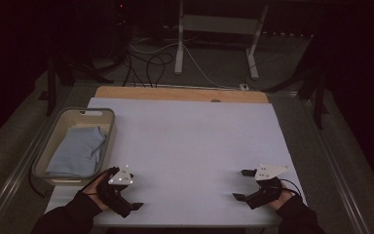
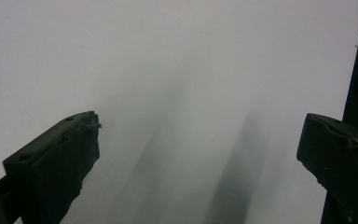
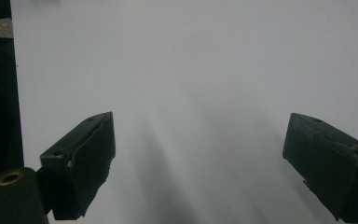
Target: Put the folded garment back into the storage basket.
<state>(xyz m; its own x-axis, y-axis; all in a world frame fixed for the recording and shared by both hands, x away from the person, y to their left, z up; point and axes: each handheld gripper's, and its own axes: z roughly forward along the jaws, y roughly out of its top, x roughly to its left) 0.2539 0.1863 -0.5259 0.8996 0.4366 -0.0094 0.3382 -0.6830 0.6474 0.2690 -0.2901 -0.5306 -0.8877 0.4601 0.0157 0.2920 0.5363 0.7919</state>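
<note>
Blue cloth (image 1: 76,150) in bin (image 1: 108,115), seemingly folded

Light-blue cloth (image 1: 78,150) folded, lying flat inside clear bin (image 1: 108,119) at table's left edge.

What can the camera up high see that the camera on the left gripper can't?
From up high you see a clear bin at the table's left with a folded blue cloth inside, the right gripper with its jaws apart, and cables on the floor beyond. The left gripper view gives a close look along the left gripper, its two black jaws spread wide with nothing between them. Both show the pale table cover and the left gripper.
</note>
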